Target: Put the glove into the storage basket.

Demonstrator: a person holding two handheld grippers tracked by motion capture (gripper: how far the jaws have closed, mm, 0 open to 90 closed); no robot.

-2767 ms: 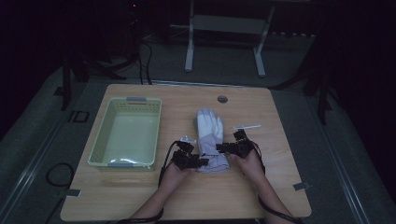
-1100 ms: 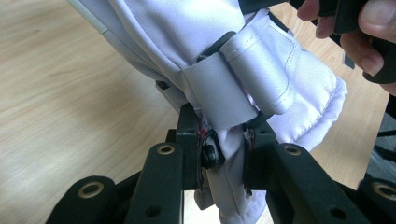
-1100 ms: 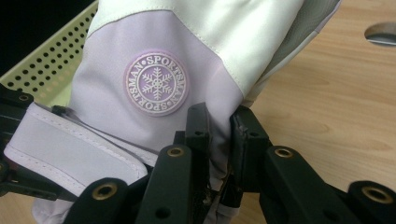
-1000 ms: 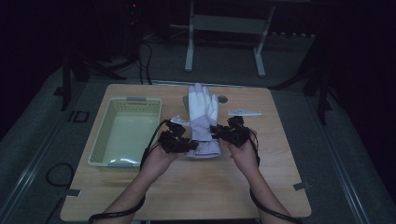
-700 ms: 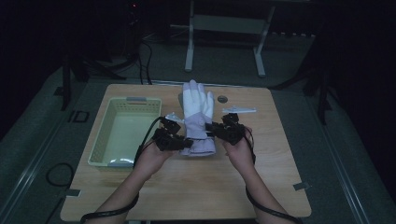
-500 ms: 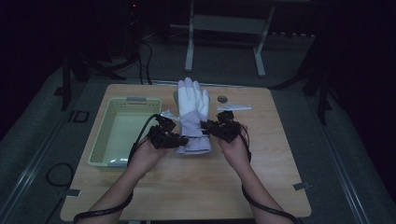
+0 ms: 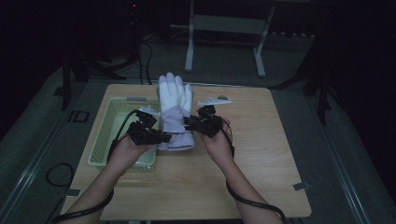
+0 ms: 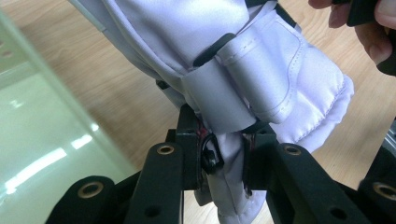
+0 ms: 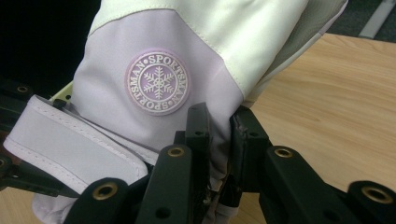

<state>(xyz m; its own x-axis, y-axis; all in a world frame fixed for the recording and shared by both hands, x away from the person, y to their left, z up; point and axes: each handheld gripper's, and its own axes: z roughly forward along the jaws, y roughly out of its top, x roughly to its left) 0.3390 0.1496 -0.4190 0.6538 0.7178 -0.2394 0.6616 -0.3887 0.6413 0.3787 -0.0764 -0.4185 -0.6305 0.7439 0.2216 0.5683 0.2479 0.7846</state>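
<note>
High view: both the left gripper point(image 7: 161, 138) and right gripper point(image 7: 190, 122) clamp the glove point(image 7: 175, 109), lifted off the table point(image 7: 261, 154); the basket point(image 7: 105, 140) waits, unloaded.

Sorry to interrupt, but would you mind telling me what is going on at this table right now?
A person is holding a white and lilac ski glove up off the wooden table with two hand-held grippers. The left gripper is clamped on the cuff at one side, and the right gripper pinches the cuff at the other, just below a round snowflake badge. The glove's fingers point away from the person. A pale green basket sits just to the left of the glove.
</note>
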